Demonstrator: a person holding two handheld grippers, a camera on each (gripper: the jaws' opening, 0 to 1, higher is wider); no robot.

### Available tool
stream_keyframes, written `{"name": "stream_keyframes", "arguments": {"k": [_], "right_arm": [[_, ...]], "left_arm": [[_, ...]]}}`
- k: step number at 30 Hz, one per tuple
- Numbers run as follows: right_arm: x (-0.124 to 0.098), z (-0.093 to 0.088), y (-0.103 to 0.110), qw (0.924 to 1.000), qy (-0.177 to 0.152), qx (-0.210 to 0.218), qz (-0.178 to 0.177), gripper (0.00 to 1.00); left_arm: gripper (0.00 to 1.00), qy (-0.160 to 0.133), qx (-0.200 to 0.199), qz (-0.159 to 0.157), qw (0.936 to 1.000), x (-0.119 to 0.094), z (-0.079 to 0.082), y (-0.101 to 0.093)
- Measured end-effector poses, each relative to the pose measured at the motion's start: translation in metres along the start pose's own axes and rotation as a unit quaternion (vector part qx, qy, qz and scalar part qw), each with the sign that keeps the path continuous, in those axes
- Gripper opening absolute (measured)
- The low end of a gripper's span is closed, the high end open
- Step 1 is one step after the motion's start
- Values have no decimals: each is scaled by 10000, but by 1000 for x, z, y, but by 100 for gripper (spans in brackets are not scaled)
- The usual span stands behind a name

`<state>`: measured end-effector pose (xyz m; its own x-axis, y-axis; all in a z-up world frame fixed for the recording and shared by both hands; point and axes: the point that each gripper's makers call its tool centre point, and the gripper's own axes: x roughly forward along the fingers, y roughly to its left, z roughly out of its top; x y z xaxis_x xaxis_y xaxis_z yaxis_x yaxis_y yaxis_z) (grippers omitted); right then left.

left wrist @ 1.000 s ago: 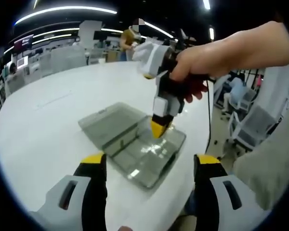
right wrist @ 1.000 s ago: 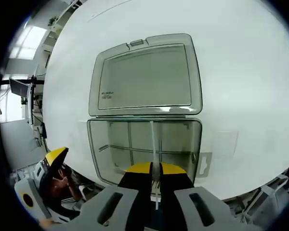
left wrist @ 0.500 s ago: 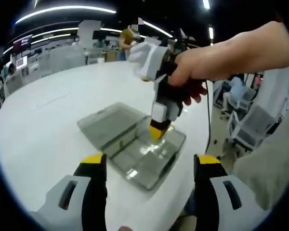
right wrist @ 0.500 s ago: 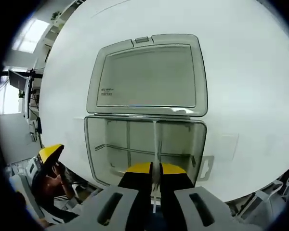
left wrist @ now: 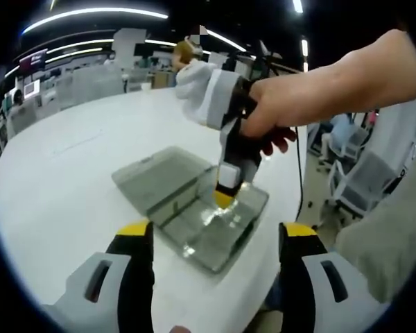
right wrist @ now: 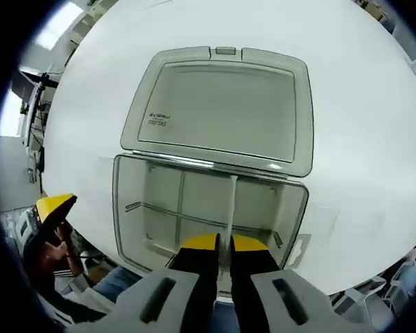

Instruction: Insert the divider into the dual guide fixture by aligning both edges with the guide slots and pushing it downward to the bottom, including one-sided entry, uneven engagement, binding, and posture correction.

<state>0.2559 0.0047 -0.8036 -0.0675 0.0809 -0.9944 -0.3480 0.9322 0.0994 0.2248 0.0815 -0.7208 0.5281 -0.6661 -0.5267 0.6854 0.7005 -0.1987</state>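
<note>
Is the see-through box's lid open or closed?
Open. In the right gripper view the lid lies flat on the white table behind the box, so you can see its inside compartments.

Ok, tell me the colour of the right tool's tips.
Yellow, on black fingers; clearest in the right gripper view on the right tool.

An open-plan office or laboratory hall is indicated: long ceiling light strips (left wrist: 90,15) are seen along the upper frame, rows of desks (left wrist: 76,83) at upper left, and office chairs (left wrist: 357,173) at right beyond the white table (left wrist: 55,180).
</note>
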Motion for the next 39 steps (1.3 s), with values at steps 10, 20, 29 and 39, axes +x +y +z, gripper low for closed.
{"name": "stream_keyframes", "arguments": {"k": [10,20,29,39], "right_arm": [[4,-4,0,9998,-24,-130,-169,0],[8,-5,1,9998,1,-126,-184,0],[12,-4,-1,9999,-38,13,-114,0],[13,-4,1,9994,-79,289,181,0]], "left_arm": [[71,29,13,-8,10000,0,0,0],[71,79,-13,4,10000,1,-3,0],[71,86,-32,11,10000,2,-2,1],[70,103,-58,11,9999,2,-4,1]]}}
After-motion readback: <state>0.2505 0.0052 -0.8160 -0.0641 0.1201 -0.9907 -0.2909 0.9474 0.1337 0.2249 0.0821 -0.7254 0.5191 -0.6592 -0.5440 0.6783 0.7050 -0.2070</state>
